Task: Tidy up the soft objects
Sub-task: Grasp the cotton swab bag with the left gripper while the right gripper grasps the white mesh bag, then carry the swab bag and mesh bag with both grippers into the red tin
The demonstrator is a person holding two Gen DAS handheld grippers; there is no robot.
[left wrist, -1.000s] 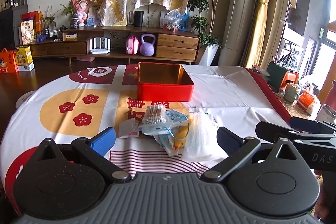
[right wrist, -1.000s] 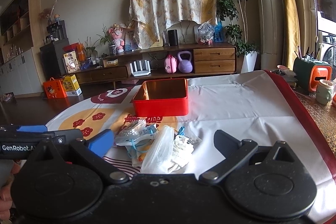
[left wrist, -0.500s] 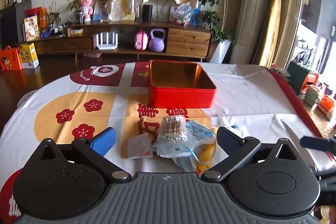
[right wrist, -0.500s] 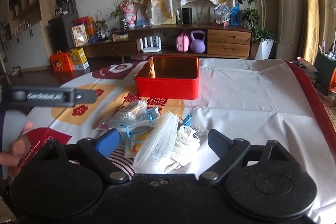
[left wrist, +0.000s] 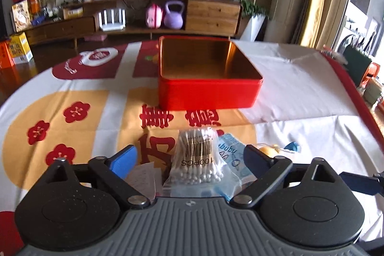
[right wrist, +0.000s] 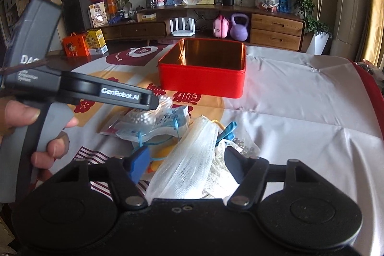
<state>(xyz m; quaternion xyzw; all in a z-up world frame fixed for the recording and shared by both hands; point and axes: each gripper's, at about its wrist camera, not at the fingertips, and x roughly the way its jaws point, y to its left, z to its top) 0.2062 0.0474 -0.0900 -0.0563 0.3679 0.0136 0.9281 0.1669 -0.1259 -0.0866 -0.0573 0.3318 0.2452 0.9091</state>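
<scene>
Soft items lie in one loose heap on the patterned tablecloth point(left wrist: 72, 97): one clear packet of cotton swabs point(left wrist: 196, 160), one white mesh bag point(right wrist: 192, 160). One empty red square tin point(left wrist: 206, 78) sits beyond, bare cloth around it. Left gripper point(left wrist: 189, 160) spread, just closing, straddles the swabs; right gripper point(right wrist: 184, 162), just closing, flanks the mesh, pads not pressing.

The square red metal tin point(left wrist: 208, 92) is gleaming glossy, its inside golden; the white mesh cloth bag point(right wrist: 192, 160) is looking rough; the printed tablecloth point(left wrist: 300, 88) is lying matt.
</scene>
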